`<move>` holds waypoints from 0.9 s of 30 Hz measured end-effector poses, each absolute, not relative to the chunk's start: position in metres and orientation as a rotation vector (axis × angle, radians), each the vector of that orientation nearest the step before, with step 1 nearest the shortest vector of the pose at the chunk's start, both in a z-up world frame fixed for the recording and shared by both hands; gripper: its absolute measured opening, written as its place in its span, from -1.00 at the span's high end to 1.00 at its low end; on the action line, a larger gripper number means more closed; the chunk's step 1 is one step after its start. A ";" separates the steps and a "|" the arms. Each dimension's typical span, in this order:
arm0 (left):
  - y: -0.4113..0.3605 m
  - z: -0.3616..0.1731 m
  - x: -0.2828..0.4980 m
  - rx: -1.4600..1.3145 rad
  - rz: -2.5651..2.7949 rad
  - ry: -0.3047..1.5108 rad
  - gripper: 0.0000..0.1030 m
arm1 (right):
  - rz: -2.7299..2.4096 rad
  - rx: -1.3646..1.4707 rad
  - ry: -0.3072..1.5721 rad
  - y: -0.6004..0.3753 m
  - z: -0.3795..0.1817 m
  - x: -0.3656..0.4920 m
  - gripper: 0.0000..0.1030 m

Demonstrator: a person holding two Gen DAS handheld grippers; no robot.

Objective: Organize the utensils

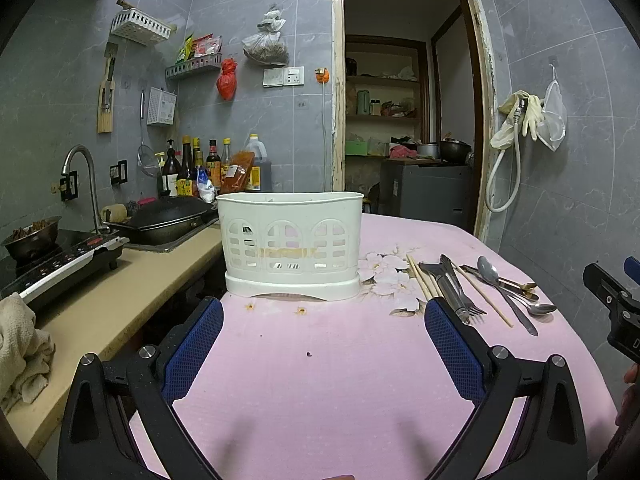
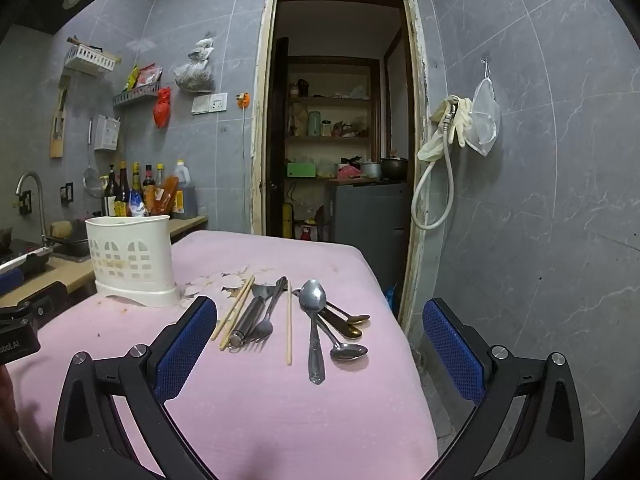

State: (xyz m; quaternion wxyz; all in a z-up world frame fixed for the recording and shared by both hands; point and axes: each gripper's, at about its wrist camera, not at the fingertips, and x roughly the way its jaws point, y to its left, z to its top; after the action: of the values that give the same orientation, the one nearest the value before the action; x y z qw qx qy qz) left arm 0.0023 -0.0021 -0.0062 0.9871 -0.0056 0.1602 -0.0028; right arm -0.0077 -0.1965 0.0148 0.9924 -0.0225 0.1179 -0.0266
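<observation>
Pink cloth (image 2: pixel 280 400) covers my table in a grey-tiled kitchen. On it, right of a white slotted plastic utensil caddy (image 1: pixel 291 248), lie loose steel and wooden utensils (image 2: pixel 280 320): pale wooden chopsticks (image 2: pixel 289 326), a steel fork (image 2: pixel 262 326), steel spoons (image 2: pixel 314 320). Their long axes run roughly toward and away from me, slightly fanned. My right gripper (image 2: pixel 320 344) hangs wide open over them, my left gripper (image 1: pixel 324 344) wide open facing the caddy, both empty.

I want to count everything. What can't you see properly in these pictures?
- Inside of the white caddy: both views, hidden by its own walls.
- Utensil pile: right wrist view, pieces overlap, exact count unclear.
- Right gripper: left wrist view, cut off by the edge.
</observation>
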 end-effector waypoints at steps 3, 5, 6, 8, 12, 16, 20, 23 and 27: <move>-0.002 -0.007 0.003 -0.011 -0.006 0.324 -0.92 | -0.053 -0.045 0.238 -0.198 0.014 -0.006 -1.00; -0.002 -0.008 0.003 -0.011 -0.006 0.323 -0.92 | -0.051 -0.044 0.239 -0.197 0.012 -0.006 -1.00; -0.002 -0.007 0.003 -0.011 -0.006 0.324 -0.92 | -0.051 -0.044 0.240 -0.197 0.012 -0.006 -1.00; -0.002 -0.007 0.003 -0.011 -0.006 0.324 -0.92 | -0.051 -0.044 0.240 -0.197 0.012 -0.006 -1.00; -0.002 -0.007 0.003 -0.012 -0.006 0.325 -0.92 | -0.051 -0.044 0.240 -0.197 0.012 -0.007 -1.00; -0.001 -0.009 0.003 -0.012 -0.007 0.327 -0.92 | -0.048 -0.044 0.244 -0.196 0.010 -0.006 -1.00; -0.001 -0.009 0.003 -0.012 -0.007 0.327 -0.92 | -0.047 -0.045 0.248 -0.195 0.010 -0.006 -1.00; 0.000 -0.011 0.003 -0.014 -0.007 0.328 -0.92 | -0.047 -0.045 0.249 -0.195 0.009 -0.006 -1.00; 0.001 -0.012 0.003 -0.015 -0.008 0.330 -0.92 | -0.047 -0.045 0.252 -0.195 0.010 -0.005 -1.00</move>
State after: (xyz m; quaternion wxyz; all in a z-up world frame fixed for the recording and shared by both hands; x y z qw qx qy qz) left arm 0.0032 0.0008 -0.0124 0.9864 -0.0077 0.1644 -0.0041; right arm -0.0048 -0.1952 0.0096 0.9916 -0.0225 0.1255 -0.0233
